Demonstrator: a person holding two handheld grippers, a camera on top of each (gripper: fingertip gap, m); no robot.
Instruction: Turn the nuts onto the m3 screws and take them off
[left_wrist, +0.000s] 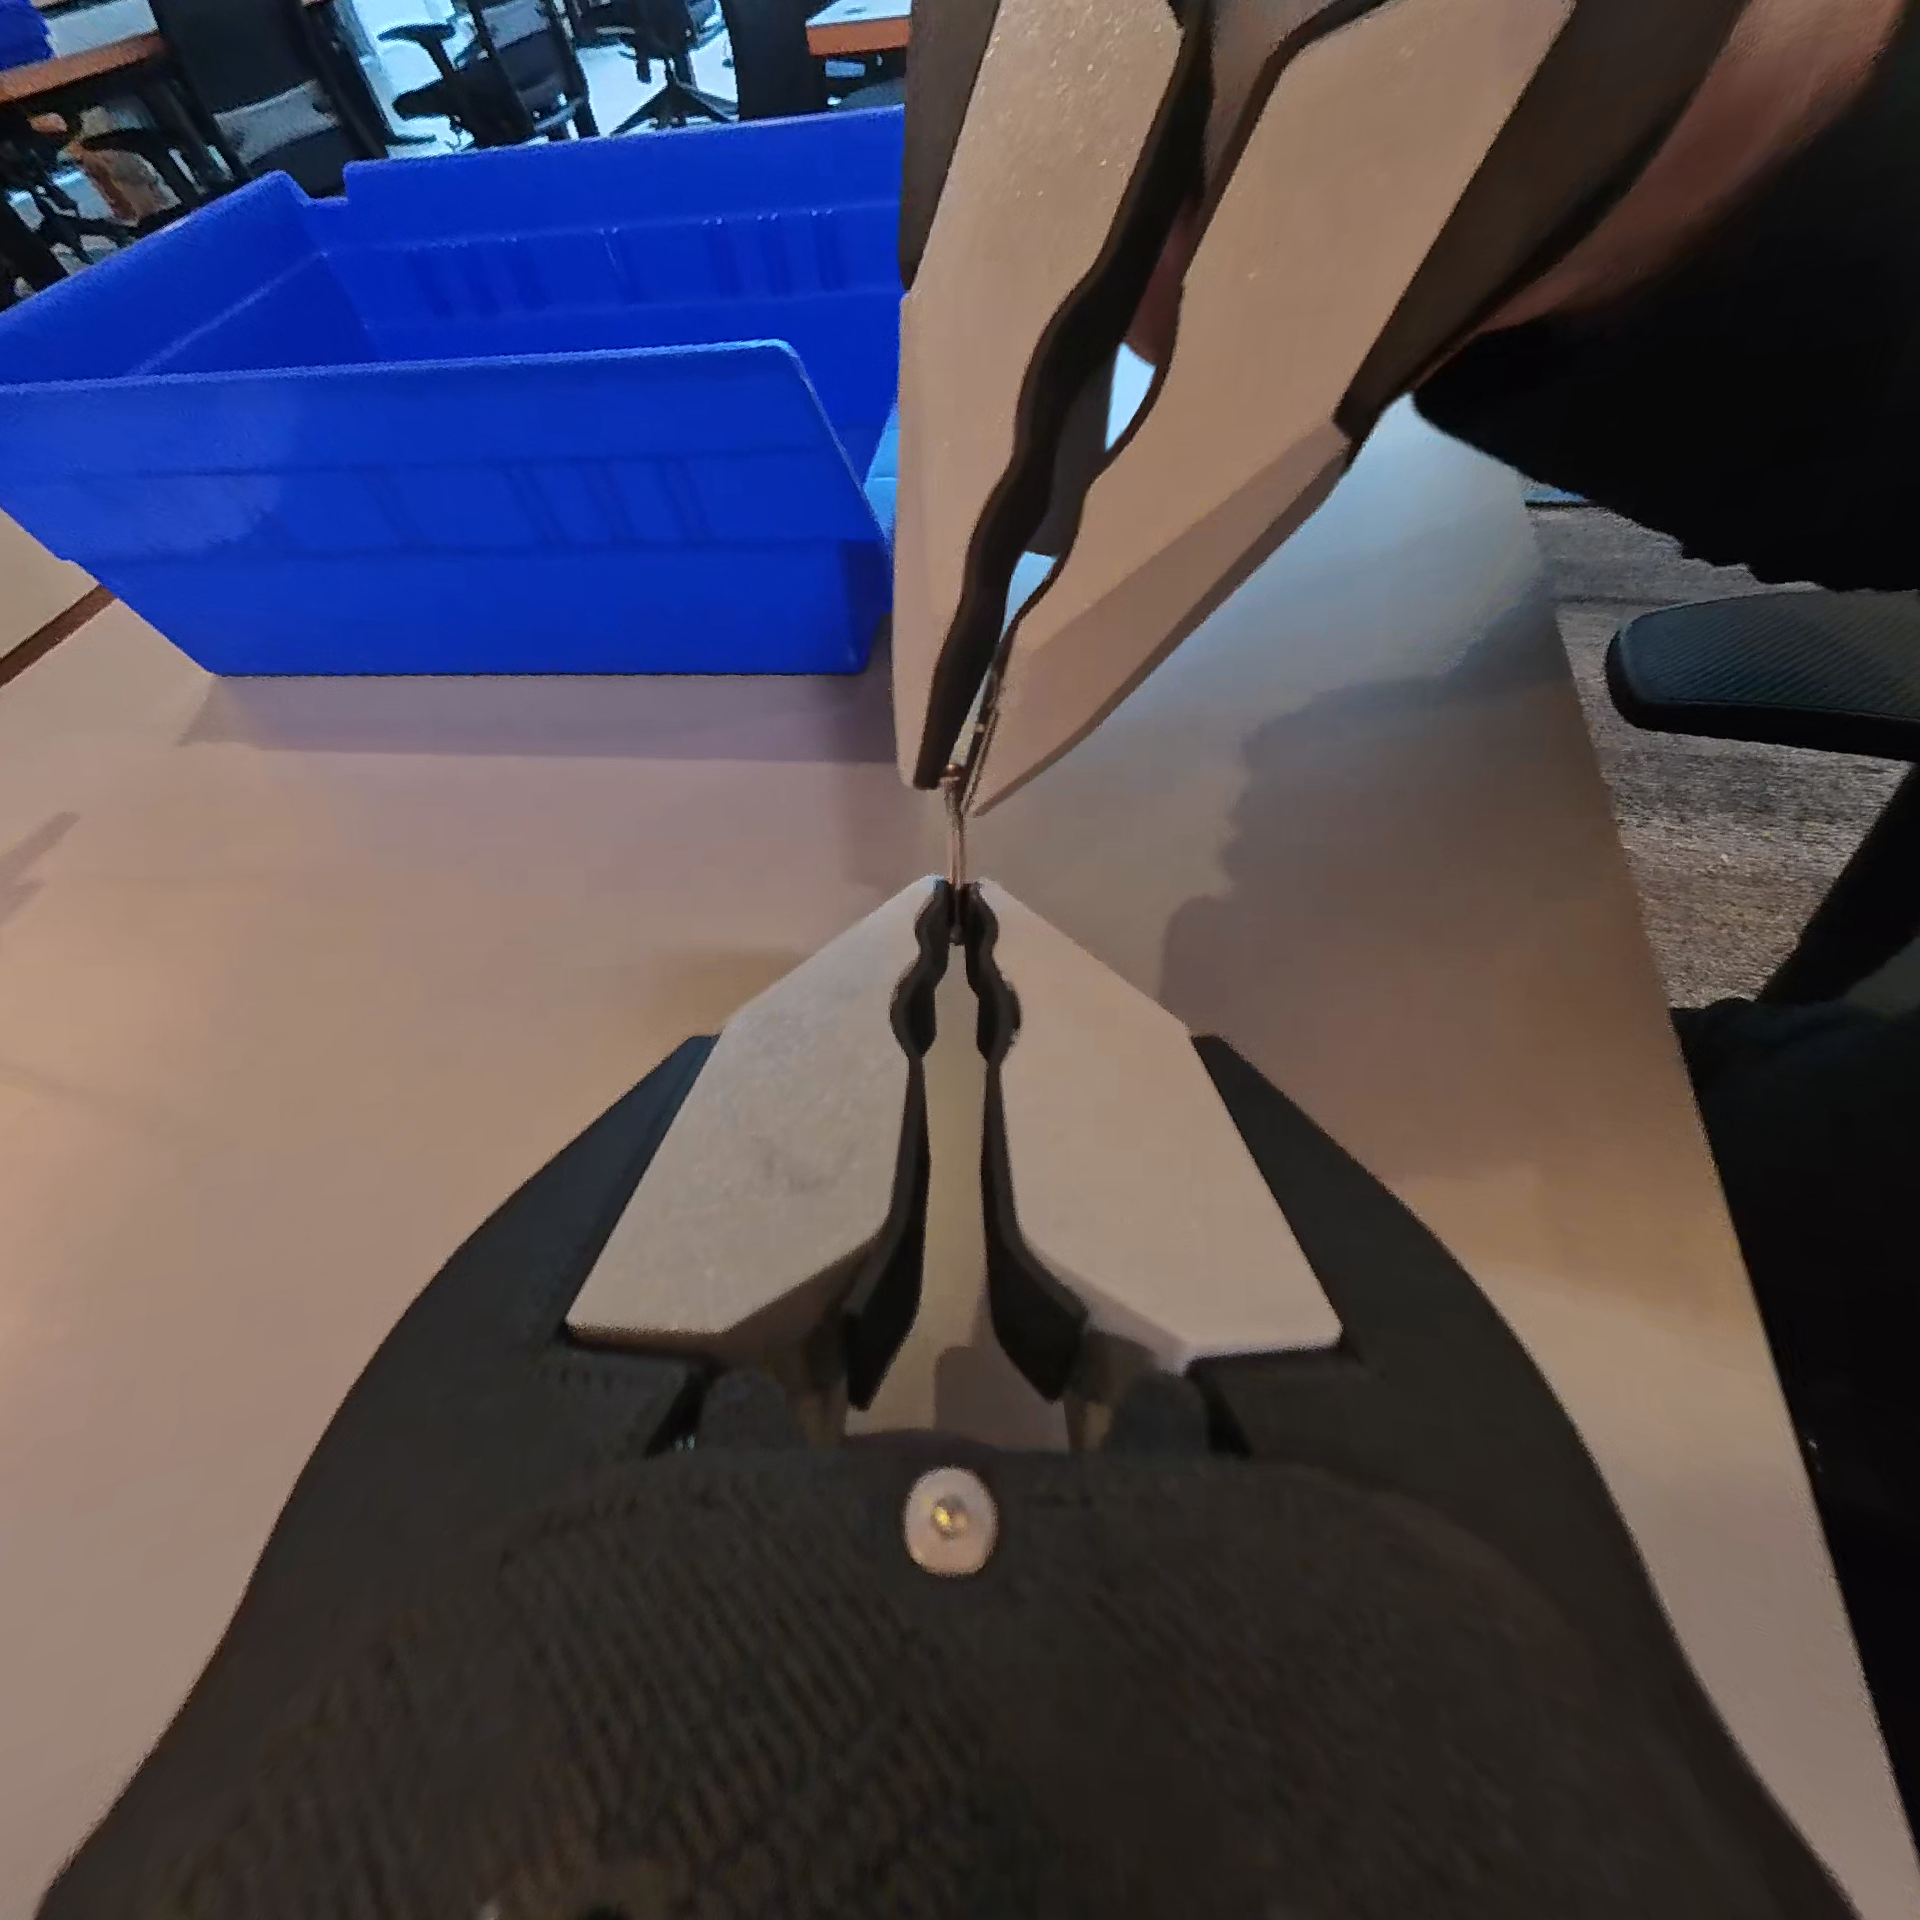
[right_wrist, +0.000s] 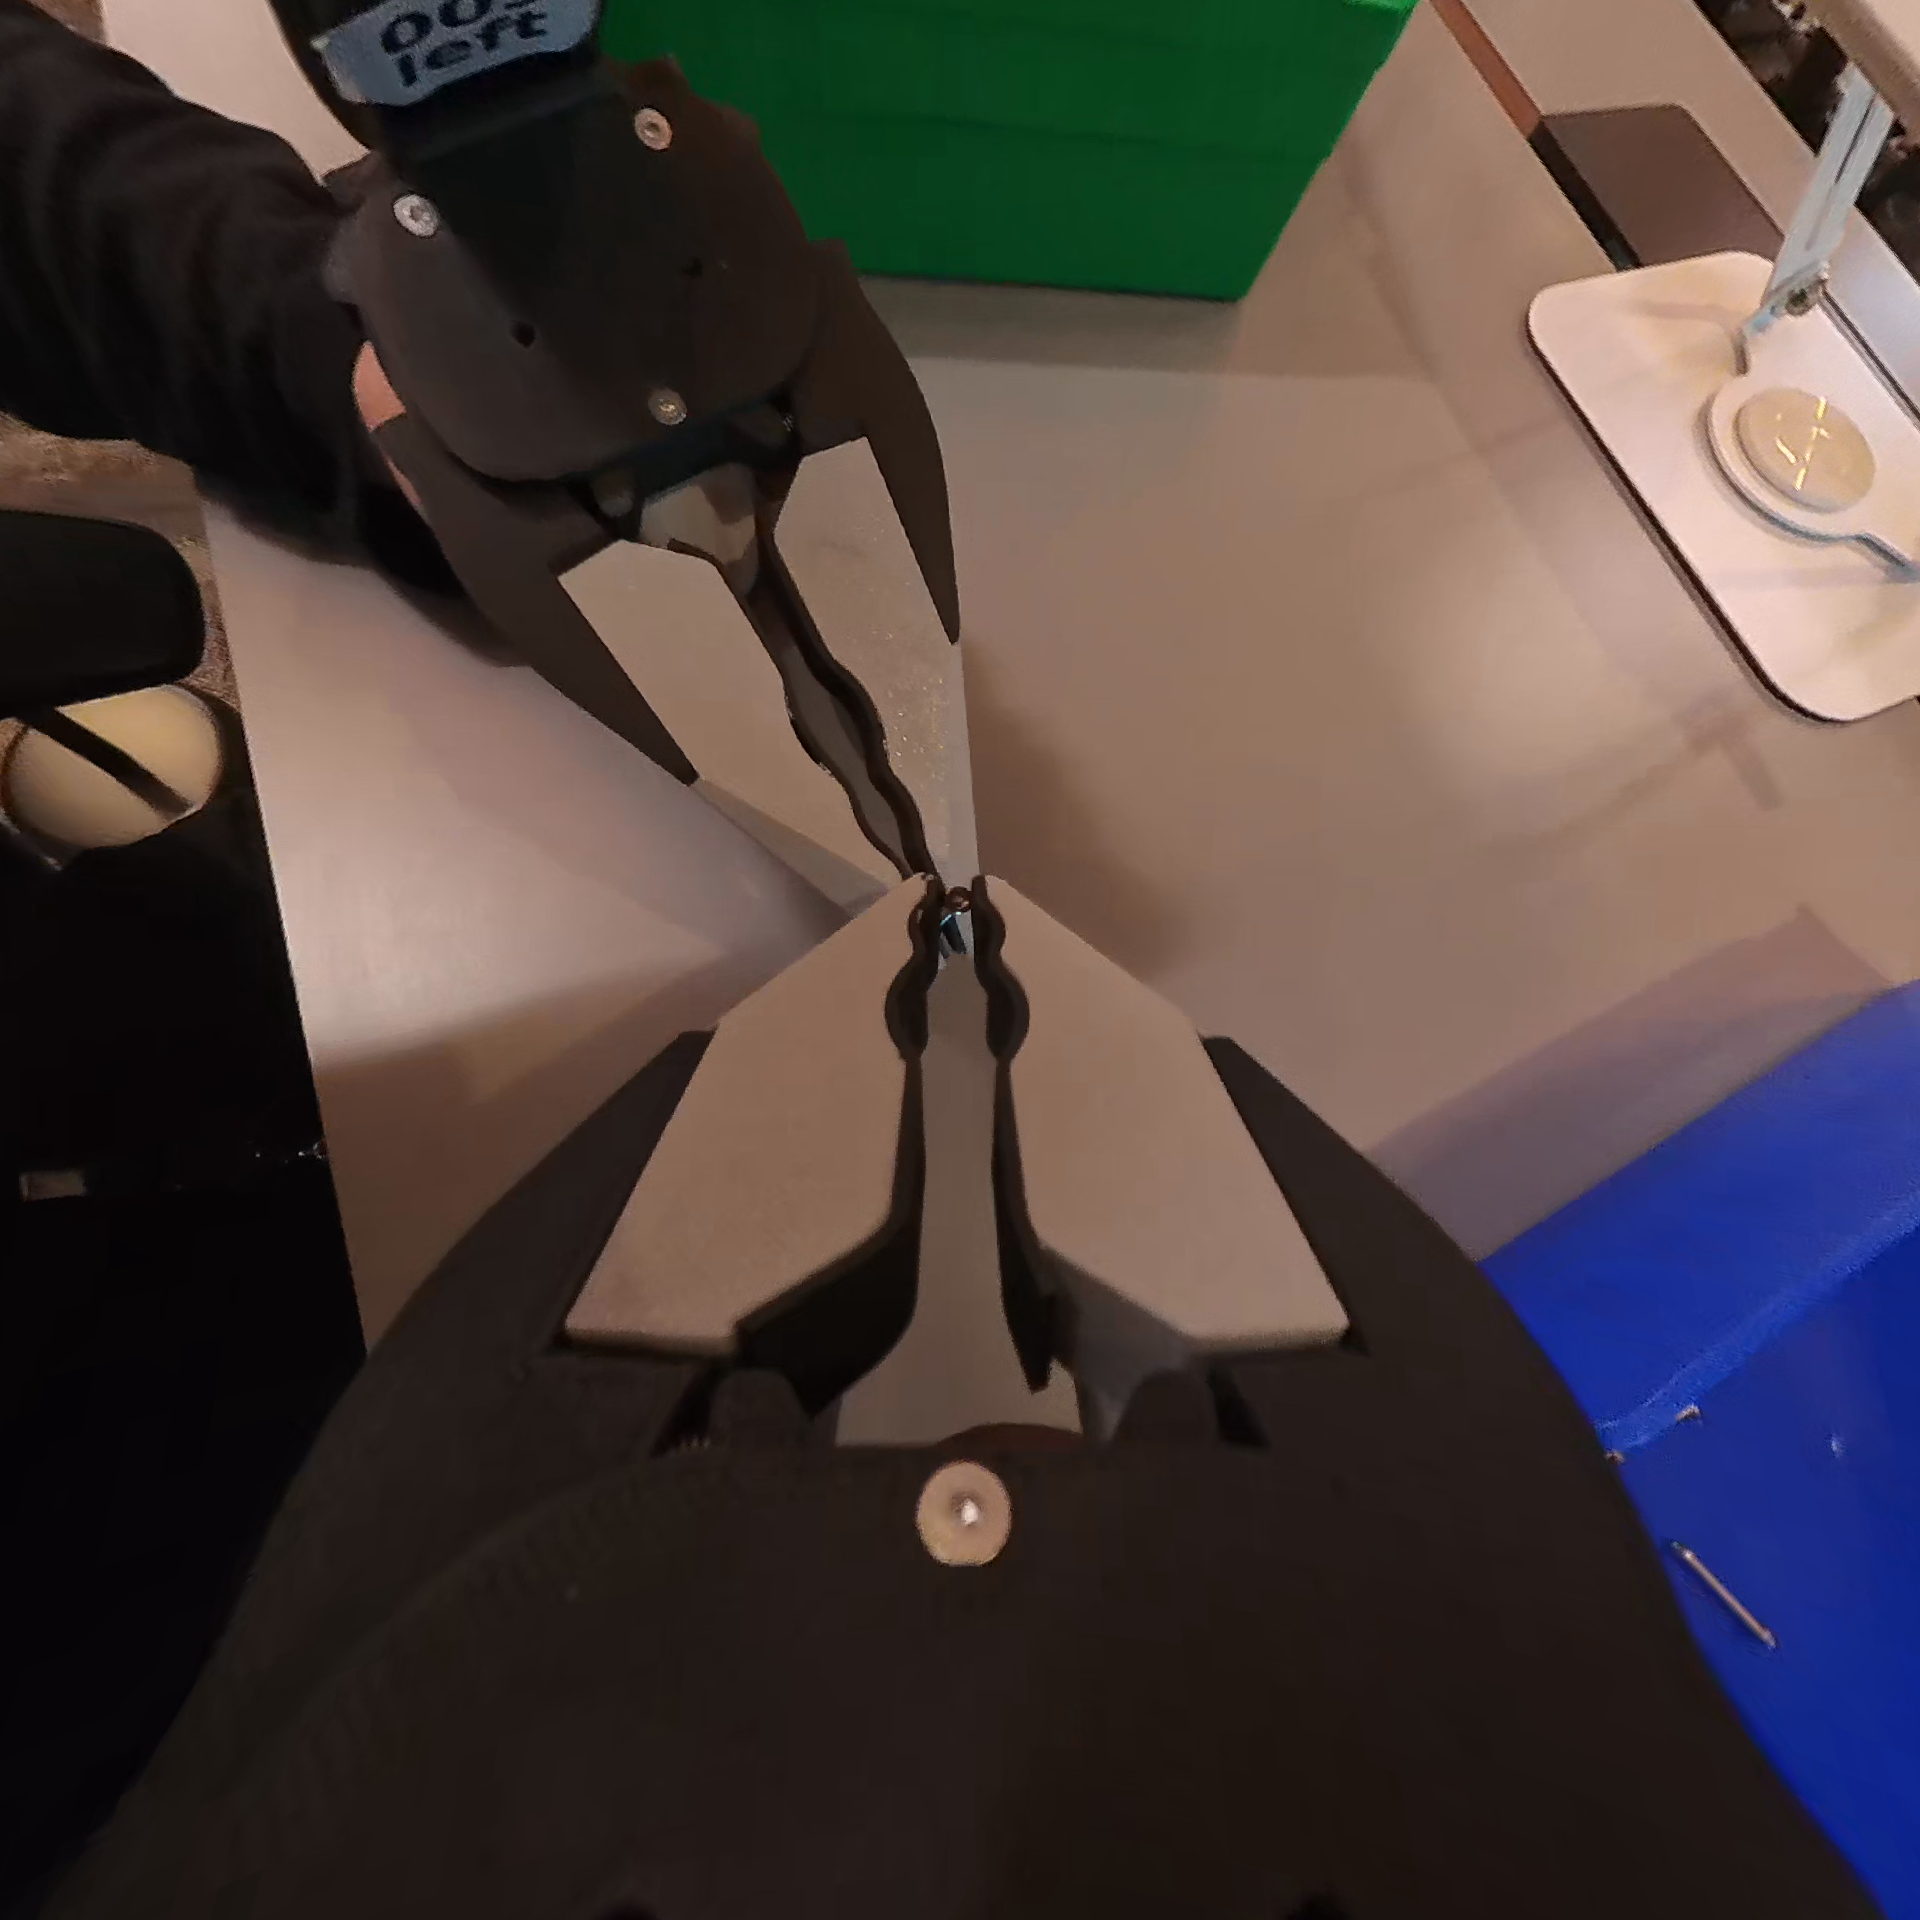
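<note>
Beside the blue bin (left_wrist: 447, 499), my left gripper (left_wrist: 954, 891) pinches the screw (left_wrist: 956, 831); my right gripper (right_wrist: 951, 896) clamps its nut (right_wrist: 952, 928) end, tips nearly touching.

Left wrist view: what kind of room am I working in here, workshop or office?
Most likely an open-plan office used as a workbench. Behind the blue bin stand rolling office chairs and long desks; the work surface is a plain desk, with a monitor stand base on it.

We see our left tongs (left_wrist: 954, 891) closed on the lower end of a thin screw (left_wrist: 956, 831). The right tongs (left_wrist: 961, 781) pinch its upper end. A blue bin (left_wrist: 436, 499) stands behind on the bench (left_wrist: 416, 935).
</note>
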